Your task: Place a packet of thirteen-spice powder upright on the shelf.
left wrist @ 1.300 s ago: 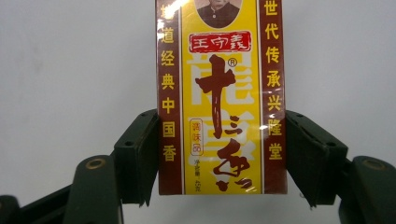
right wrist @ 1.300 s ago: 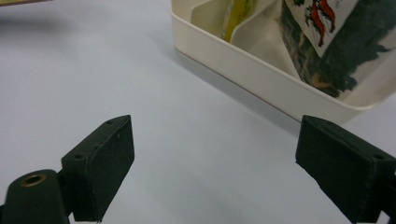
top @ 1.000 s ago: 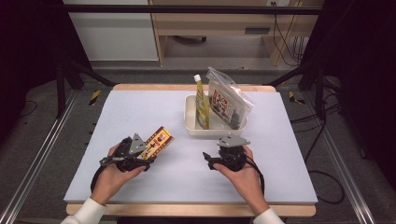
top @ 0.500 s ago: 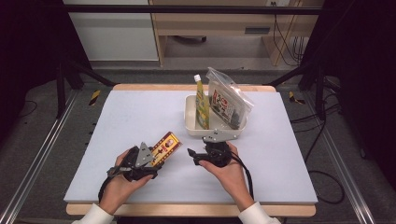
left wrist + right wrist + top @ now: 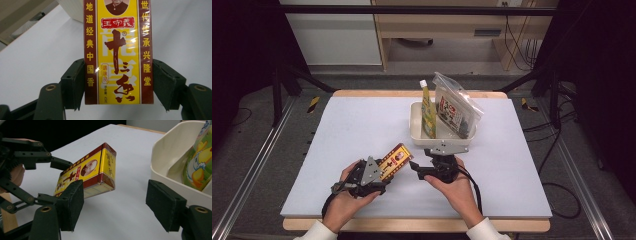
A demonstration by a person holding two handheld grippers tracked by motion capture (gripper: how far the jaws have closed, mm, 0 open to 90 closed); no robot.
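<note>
A yellow and dark red box point(image 5: 395, 160) with Chinese print is held above the table near its front. My left gripper point(image 5: 377, 175) is shut on its near end, a jaw pressed on each long side of the box point(image 5: 117, 52). The box point(image 5: 87, 176) tilts up toward the right gripper. My right gripper point(image 5: 414, 167) is open, its jaws wide apart, pointing left at the box's far end from just beside it. Nothing lies between its fingers point(image 5: 70, 202).
A white tray point(image 5: 416, 122) stands behind the right hand. It holds an upright green and yellow pouch point(image 5: 428, 112) and a clear bag point(image 5: 456, 107) of dark contents. The tray's rim point(image 5: 165, 157) is close to the right gripper's right jaw.
Both hands moved toward each other. The left gripper carried the box to the right. The right gripper swung left and turned toward the box's end.
</note>
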